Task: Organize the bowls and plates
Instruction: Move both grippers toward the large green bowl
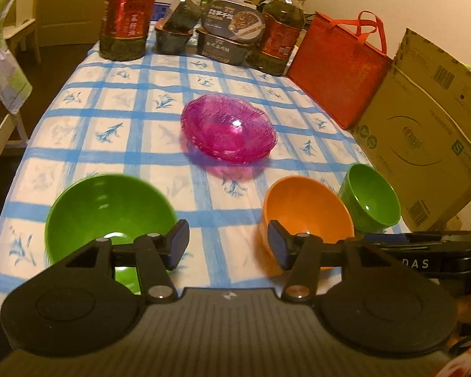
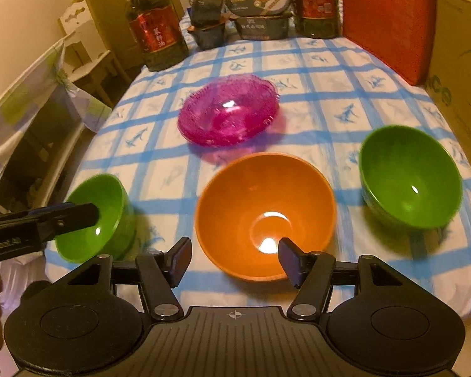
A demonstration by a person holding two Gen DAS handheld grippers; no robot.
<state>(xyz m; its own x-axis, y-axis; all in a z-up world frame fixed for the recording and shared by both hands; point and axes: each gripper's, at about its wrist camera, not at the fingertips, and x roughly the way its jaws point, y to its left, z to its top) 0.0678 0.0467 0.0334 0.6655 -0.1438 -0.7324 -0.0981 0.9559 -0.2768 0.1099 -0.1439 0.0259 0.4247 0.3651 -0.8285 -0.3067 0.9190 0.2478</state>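
Parted right gripper (image 2: 234, 259) over orange bowl (image 2: 265, 216); red bag's handles (image 1: 369, 26) only leftward

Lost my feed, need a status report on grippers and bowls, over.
Left gripper open, empty. Right gripper open, over orange bowl. Green bowls either side, pink plates stacked behind. Nothing blocking.

Near rim of orange bowl (image 1: 307, 216) behind left gripper's finger; cardboard box (image 2: 461, 62) cut by right edge
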